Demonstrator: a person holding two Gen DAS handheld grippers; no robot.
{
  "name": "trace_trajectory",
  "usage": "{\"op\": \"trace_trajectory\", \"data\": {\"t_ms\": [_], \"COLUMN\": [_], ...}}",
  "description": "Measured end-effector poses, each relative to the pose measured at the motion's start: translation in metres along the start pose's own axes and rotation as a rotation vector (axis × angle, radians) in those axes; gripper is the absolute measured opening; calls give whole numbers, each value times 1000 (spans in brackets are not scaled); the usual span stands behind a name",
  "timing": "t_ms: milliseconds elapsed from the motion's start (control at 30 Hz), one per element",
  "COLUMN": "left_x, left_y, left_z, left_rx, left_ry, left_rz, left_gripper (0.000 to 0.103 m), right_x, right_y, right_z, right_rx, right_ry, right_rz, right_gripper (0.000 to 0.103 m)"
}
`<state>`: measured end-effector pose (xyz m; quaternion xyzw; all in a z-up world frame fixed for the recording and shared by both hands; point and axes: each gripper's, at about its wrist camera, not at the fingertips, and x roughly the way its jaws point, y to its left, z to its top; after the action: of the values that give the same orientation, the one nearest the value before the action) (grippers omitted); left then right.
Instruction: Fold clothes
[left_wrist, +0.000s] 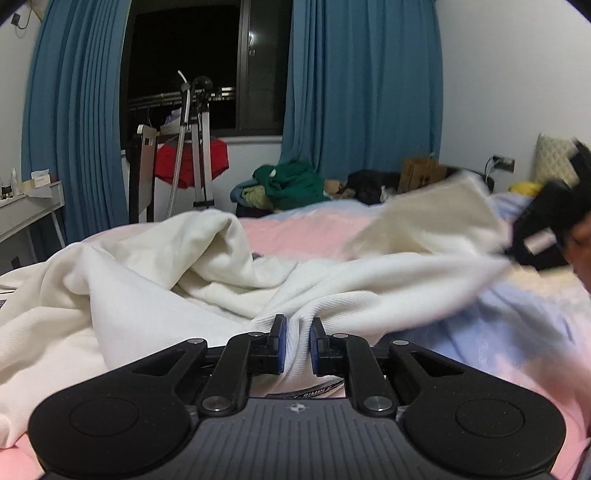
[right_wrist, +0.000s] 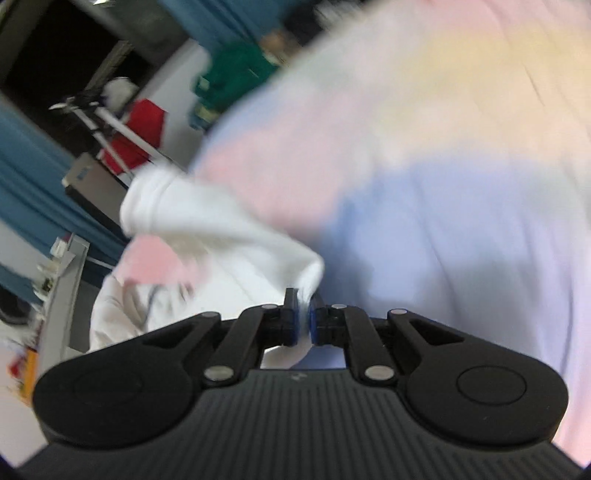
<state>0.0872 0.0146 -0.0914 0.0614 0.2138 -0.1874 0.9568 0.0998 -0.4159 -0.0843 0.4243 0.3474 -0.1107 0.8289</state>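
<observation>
While we are looking along the left tongs (left_wrist: 297, 332), we are seeing their jaws closed on a pinched ridge of the white garment (left_wrist: 155, 291), which is lying rumpled across the bed (left_wrist: 295, 230). Its bulk is heaped to the left, and one part is stretching off to the right toward the right tongs (left_wrist: 543, 236), blurred at the frame's edge with a bit of the person just beside them. Green clothes (left_wrist: 291, 184) are piled at the far side of the bed, well apart from our work.

Turning to the right wrist view, we are seeing the right tongs (right_wrist: 303, 319) clamped on a thin fold of the same garment (right_wrist: 207, 236), with a ribbed cuff (right_wrist: 147, 203) hanging out to the left above the bed (right_wrist: 461, 221). This picture is smeared, so finer detail is lost.

We are judging the cloth to be soft, light and limp, fairly thick like a sweatshirt: it will be sagging between the two holds and bunching wherever it is slack. Seams, cuffs and hems are looking like the firmest places to be pinching it, keeping the span taut before laying a fold.
</observation>
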Motion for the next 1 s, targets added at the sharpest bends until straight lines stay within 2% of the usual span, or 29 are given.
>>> {"op": "trace_trajectory", "data": {"t_ms": [133, 333, 400, 467, 567, 700, 833, 933, 1000], "left_x": [2, -1, -2, -2, -3, -1, -3, -4, -3], "left_y": [-4, -2, -1, 0, 2, 4, 4, 5, 6], "left_z": [-2, -4, -4, -4, -4, -5, -4, -4, -4], "left_rx": [14, -1, -9, -21, -40, -59, -74, -88, -95], "left_ry": [45, 72, 79, 84, 88, 103, 102, 101, 104], "left_rz": [30, 45, 48, 47, 40, 36, 37, 33, 30], "left_gripper": [13, 14, 15, 15, 16, 16, 17, 17, 17], "right_x": [6, 9, 13, 19, 26, 38, 51, 54, 53], "right_y": [-35, -54, -63, -71, -77, -84, -94, -92, -86], "right_z": [-25, -35, -34, -33, -27, -11, 6, 21, 30], "right_rx": [107, 237, 307, 392, 485, 542, 579, 524, 459], "right_ry": [52, 26, 30, 25, -10, -72, -113, -131, -142], "right_rz": [21, 96, 134, 189, 256, 273, 289, 285, 244], "right_gripper": [11, 14, 21, 35, 48, 50, 47, 47, 39]}}
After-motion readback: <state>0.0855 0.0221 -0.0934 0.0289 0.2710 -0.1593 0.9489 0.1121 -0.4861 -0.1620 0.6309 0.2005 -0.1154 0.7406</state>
